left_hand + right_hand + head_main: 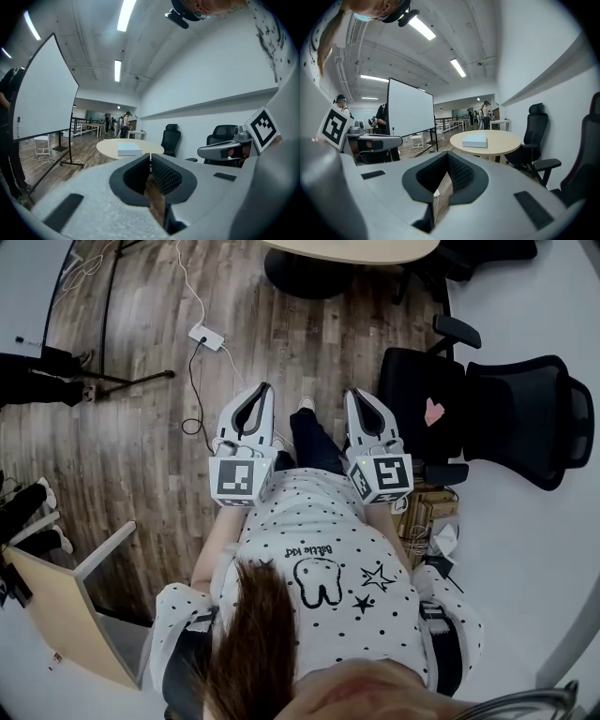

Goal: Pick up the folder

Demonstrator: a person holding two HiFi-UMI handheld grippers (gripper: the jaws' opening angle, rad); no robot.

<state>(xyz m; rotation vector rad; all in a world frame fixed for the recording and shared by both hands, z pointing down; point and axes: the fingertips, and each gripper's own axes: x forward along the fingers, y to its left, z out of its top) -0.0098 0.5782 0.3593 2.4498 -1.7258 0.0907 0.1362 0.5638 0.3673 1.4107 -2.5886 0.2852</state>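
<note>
The folder (129, 149) is a flat pale slab lying on a round beige table (105, 149) some way ahead; the right gripper view shows the folder (475, 140) on the table (501, 139) too. In the head view only the table's edge (352, 251) shows at the top, and the folder is out of sight. My left gripper (263, 390) and right gripper (354, 396) are held side by side in front of the person's body, pointing at the table. Both are shut with nothing between the pads, as the left gripper (150, 157) and right gripper (447, 155) show in their own views.
Black office chairs (487, 418) stand to the right, and another chair (534, 136) sits by the table. A whiteboard on a stand (42, 98) is at the left. A power strip (206, 337) with cables lies on the wood floor. People stand far back in the room.
</note>
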